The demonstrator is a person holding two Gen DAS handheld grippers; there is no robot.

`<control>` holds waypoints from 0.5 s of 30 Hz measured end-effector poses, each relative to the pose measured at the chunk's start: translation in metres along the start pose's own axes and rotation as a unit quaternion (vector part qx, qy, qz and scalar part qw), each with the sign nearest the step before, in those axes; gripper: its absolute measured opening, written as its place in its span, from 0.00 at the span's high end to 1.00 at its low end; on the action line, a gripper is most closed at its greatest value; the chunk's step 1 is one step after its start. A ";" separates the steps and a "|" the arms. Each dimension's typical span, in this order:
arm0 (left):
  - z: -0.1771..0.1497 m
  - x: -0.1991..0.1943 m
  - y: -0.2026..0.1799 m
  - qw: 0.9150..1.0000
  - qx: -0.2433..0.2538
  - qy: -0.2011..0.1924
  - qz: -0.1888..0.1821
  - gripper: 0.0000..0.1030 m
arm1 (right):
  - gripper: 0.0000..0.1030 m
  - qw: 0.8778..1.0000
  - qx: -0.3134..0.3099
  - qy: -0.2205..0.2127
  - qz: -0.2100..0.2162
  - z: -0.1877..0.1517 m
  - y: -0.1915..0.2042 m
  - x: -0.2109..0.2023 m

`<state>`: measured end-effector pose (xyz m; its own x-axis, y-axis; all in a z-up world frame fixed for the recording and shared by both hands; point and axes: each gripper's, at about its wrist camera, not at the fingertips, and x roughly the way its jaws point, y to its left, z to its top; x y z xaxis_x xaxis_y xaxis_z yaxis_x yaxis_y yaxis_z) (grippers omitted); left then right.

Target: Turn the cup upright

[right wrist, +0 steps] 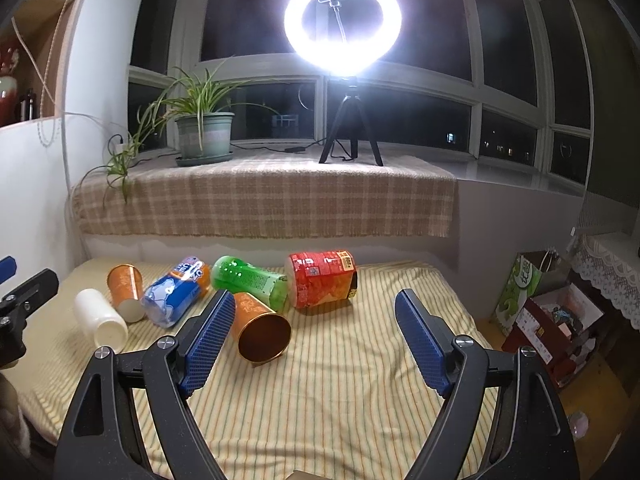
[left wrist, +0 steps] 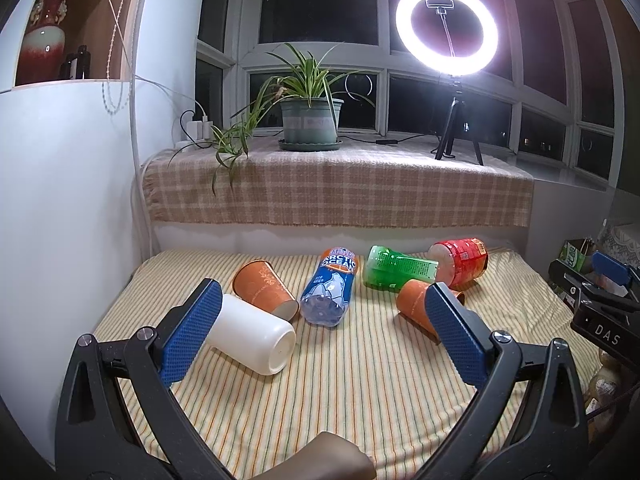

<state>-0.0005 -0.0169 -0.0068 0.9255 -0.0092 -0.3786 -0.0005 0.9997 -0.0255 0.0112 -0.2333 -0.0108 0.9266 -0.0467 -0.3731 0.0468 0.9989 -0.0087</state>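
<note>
Several cups and bottles lie on their sides on a striped cloth. A white cup lies at the left, an orange paper cup behind it. A second orange cup lies in the middle, mouth toward me. My left gripper is open and empty, its left finger beside the white cup. My right gripper is open and empty, its left finger next to the second orange cup.
A blue bottle, a green bottle and a red container lie among the cups. A plaid-covered sill holds a potted plant and a ring light. Boxes stand at the right of the table.
</note>
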 end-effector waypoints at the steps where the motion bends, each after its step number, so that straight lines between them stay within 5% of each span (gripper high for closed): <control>1: -0.001 0.000 0.000 1.000 0.000 0.000 0.000 0.00 | 0.20 1.000 0.000 -0.001 0.000 0.000 0.001 0.000; 15: -0.001 0.001 0.003 1.000 -0.002 0.002 -0.002 0.00 | 0.20 1.000 0.001 -0.004 0.001 0.001 0.002 -0.002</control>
<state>-0.0004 -0.0137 -0.0083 0.9243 -0.0134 -0.3815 0.0019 0.9995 -0.0304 0.0097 -0.2312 -0.0089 0.9296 -0.0447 -0.3659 0.0459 0.9989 -0.0054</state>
